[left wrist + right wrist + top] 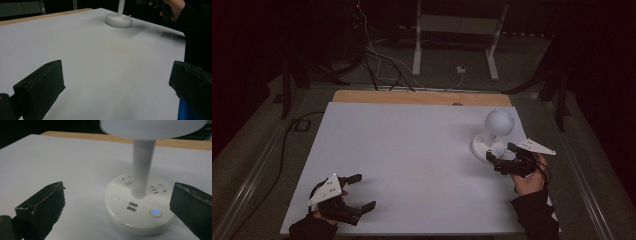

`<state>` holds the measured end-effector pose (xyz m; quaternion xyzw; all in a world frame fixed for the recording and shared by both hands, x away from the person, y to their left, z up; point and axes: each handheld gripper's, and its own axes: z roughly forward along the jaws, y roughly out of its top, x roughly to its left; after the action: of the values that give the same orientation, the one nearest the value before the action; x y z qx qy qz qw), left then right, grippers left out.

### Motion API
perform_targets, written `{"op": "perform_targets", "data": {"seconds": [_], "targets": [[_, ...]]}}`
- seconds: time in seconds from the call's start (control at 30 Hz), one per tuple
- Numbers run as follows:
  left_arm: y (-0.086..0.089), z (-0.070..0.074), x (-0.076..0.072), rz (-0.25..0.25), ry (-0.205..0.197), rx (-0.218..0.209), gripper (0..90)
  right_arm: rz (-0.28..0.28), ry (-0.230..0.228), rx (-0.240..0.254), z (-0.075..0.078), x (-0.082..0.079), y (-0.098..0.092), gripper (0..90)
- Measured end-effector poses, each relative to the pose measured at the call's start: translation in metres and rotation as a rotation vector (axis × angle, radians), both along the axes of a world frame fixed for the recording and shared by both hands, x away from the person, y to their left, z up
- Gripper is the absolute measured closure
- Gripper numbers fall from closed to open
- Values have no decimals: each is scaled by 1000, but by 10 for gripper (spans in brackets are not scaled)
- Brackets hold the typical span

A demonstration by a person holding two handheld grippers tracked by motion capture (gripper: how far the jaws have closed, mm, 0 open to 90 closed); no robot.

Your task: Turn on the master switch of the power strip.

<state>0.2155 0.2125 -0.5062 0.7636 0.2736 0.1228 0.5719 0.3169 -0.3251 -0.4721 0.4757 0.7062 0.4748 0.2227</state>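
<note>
Here, left tongs (362, 191) at the near left corner of the desk (412, 150), jaws spread wide, nothing between them, grey three-cornered plate on top. In the left gripper view both black jaws frame bare white surface.

Right tongs (500, 154) near the right edge of the desk, jaws spread, pinching nothing, pointing at the lamp base (486, 146) and just beside it; contact cannot be told from the high view. In the right gripper view the two jaws stand either side of the base (140, 210), apart from it.

Lamp (498, 122): white, round head on a slim upright stem (141, 167), round flat base carrying sockets, two small slots, a plain round button and a button lit blue (155, 212). It stands toward the far right corner.

Desk: white top, wooden strip along the far edge (422, 97). Beyond it, dark floor with cables and a white frame.
</note>
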Motion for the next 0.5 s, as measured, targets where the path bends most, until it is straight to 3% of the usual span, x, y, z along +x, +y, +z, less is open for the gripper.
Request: {"op": "perform_targets", "data": {"seconds": [0.1,0.37,0.5], "targets": [[0,0,0,0,1,0,3,15,2,24,1,-3,1,0],[-1,0,0,-4,3,2,3,68,-34,13,-2,-15,10,0],[-1,0,0,-5,3,2,3,99,-31,3,-5,-21,16,0]]}}
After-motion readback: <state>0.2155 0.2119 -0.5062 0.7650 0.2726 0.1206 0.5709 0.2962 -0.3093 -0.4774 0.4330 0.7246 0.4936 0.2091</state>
